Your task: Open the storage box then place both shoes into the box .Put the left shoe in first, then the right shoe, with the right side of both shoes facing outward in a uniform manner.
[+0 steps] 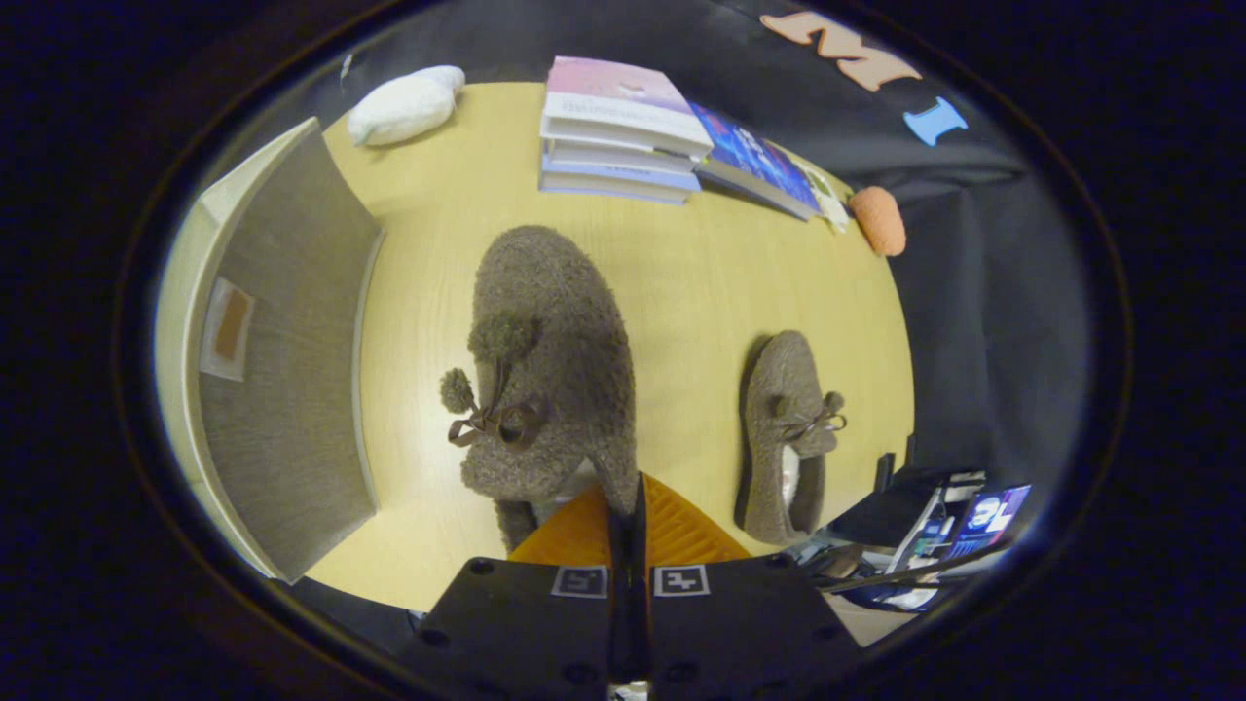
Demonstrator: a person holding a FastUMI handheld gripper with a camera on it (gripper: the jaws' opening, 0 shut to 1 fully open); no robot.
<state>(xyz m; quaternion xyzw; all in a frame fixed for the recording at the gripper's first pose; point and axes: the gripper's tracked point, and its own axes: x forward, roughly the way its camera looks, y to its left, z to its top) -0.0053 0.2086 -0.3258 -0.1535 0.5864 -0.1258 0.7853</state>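
Observation:
A fuzzy brown shoe (550,331) with pom-pom laces hangs just ahead of my fingers, looming large above the yellow table (701,282). My gripper (628,492) is shut on the rim of its opening near the heel, with the orange fingers (681,531) pressed together on the fabric. The second matching shoe (787,428) lies flat on the table to the right, toe pointing away. The storage box (282,341), cream-walled with a grey fabric panel and a small tab, stands to the left of the held shoe; I cannot tell whether it is open.
A stack of books (623,131) sits at the far side of the table beyond the shoe. A white soft bundle (404,105) lies beyond the box, and an orange fuzzy object (878,221) lies at the far right edge. Dark devices with a lit screen (959,526) crowd the near right.

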